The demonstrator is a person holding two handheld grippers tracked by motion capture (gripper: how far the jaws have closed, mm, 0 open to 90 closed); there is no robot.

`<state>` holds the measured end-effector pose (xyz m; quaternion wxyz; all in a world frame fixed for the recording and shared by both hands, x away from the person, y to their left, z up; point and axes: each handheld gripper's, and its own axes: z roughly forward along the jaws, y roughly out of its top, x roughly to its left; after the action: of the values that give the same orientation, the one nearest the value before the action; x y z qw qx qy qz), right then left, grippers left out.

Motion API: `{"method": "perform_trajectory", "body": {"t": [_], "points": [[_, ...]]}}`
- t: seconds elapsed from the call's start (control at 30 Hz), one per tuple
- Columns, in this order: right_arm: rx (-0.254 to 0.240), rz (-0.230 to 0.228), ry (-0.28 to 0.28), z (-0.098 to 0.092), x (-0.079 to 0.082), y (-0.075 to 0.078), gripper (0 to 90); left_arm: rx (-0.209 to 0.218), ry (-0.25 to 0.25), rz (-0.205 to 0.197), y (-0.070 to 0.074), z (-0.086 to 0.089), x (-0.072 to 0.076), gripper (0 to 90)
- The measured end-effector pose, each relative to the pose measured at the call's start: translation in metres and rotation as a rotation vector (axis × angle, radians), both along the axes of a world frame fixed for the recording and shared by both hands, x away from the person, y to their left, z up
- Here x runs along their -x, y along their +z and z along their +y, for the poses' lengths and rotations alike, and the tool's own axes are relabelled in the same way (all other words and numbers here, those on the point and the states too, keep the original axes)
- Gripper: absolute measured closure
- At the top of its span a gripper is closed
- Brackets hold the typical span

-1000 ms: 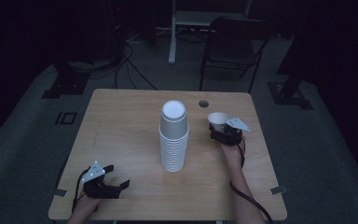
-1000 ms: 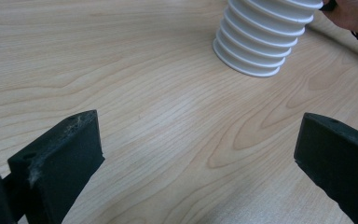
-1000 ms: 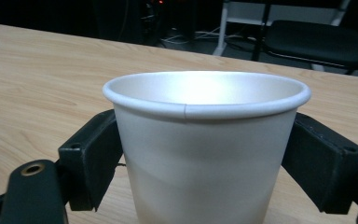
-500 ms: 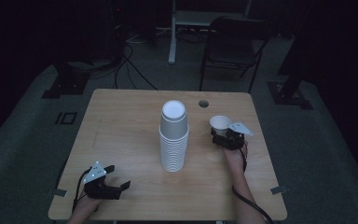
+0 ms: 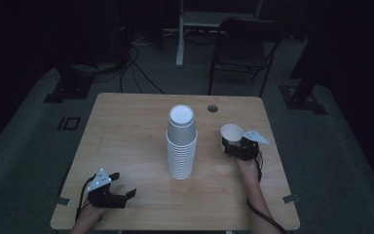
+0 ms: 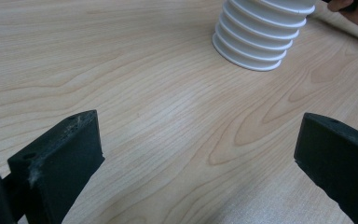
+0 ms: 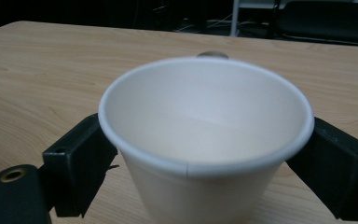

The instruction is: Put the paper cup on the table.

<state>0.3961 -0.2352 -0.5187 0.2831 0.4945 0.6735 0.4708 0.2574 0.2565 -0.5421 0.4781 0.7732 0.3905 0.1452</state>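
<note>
One cup (image 7: 205, 140), upright, mouth up, clamped in the right claw (image 5: 234, 147), right of the stack (image 5: 181, 143). One stack of nested upside-down cups mid-surface (image 5: 126, 126); exact count unclear. Left claw (image 5: 119, 187) near front-left corner, jaws wide apart, holding nothing. One round hole (image 5: 213, 107) in the surface behind the stack.

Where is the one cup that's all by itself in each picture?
High view: the single cup sits right of the middle, at the right gripper.
Right gripper view: the same cup is big and central, between the two black jaws.
Left gripper view: it is not in this picture.
Shared landmark: the cup stack, seen at top right in the left gripper view.
</note>
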Motion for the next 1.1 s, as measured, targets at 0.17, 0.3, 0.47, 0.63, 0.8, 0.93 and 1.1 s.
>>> {"method": "perform_trajectory", "body": {"t": [0.17,0.3,0.47,0.63,0.8,0.93,1.1], "points": [[-0.025,0.0,0.018,-0.004,0.008,0.004,9.8,-0.004,-0.002,0.001,0.0,0.0,0.0,1.1],[-0.022,0.008,0.025,-0.007,0.012,0.003,9.8,-0.003,-0.002,0.0,0.0,0.0,0.0,1.1],[0.0,0.016,0.037,-0.011,0.019,0.003,8.9,0.0,-0.002,-0.001,0.0,0.0,0.0,1.1],[0.031,0.017,0.053,-0.013,0.027,-0.001,8.6,-0.002,-0.006,0.0,0.0,0.0,0.0,1.1],[0.02,0.032,0.072,-0.015,0.034,-0.005,8.6,-0.001,-0.007,-0.001,0.001,0.001,0.001,1.1],[0.017,0.039,0.071,-0.017,0.042,-0.01,8.6,0.001,-0.005,-0.001,0.001,0.001,0.001,1.1],[0.029,0.039,0.053,-0.021,0.051,-0.013,8.7,-0.002,-0.007,-0.004,0.001,0.001,0.001,1.1]]}}
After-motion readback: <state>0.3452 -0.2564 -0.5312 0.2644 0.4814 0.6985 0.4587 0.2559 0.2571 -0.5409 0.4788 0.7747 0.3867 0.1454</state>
